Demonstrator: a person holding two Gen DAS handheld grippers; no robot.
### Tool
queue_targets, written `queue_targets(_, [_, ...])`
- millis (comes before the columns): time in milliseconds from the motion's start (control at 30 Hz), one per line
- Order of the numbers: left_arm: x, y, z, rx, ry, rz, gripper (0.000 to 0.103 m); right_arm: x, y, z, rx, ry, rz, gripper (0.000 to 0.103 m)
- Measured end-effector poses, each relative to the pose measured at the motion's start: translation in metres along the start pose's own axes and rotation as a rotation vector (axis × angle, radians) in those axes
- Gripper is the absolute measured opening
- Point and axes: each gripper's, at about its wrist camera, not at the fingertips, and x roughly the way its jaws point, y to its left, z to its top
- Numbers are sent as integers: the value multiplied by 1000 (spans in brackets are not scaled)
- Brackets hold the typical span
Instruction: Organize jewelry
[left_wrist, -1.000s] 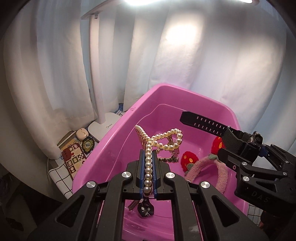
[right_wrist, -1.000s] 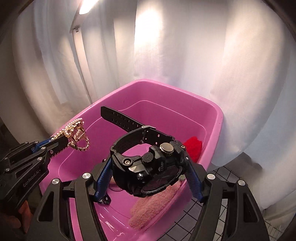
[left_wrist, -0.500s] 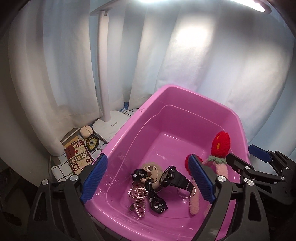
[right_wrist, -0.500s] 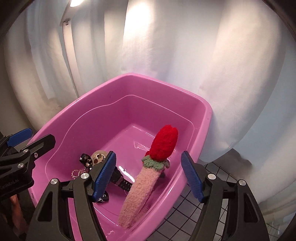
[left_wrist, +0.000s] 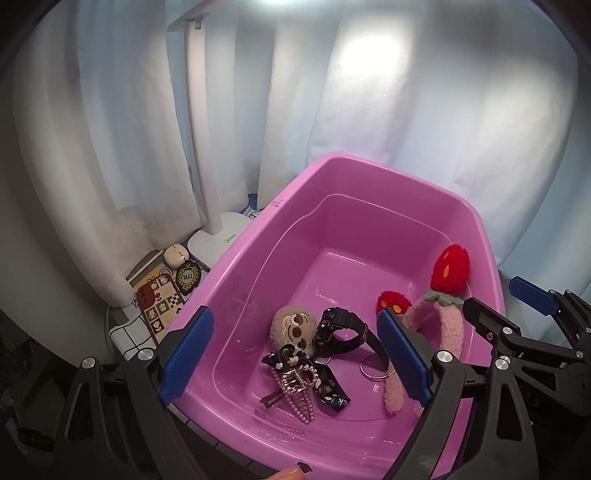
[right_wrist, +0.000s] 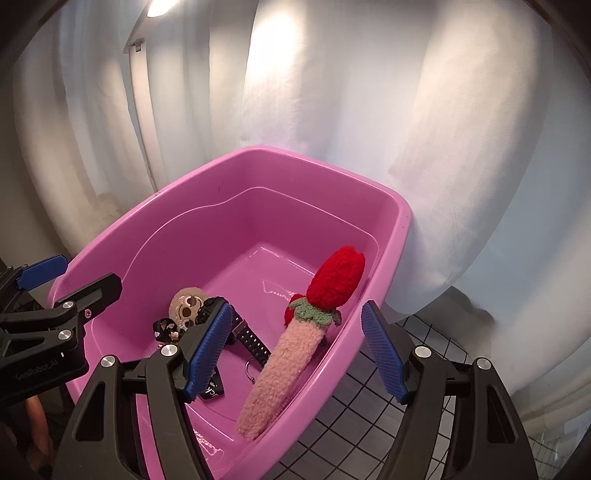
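pearl clip (left_wrist: 295, 387) and watch (left_wrist: 341, 328) now dropped in pink tub (left_wrist: 369, 173), left gripper (left_wrist: 295, 354) and right gripper (right_wrist: 299, 350) wide open, empty

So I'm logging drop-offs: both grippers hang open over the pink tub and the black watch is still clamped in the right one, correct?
Not quite. The right gripper holds nothing; its jaws stand open. The black watch lies on the floor of the pink tub, as the left wrist view shows. The left gripper is open over the tub too.

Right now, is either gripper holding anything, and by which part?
Nothing is held. The left gripper and right gripper are both open and empty above the pink tub; the watch lies inside it.
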Motion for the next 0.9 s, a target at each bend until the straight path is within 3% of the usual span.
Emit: queue_targets(900, [-9,-2,-2,-14,7,-2,88,-20,0,-12,-5,-26,-6,69])
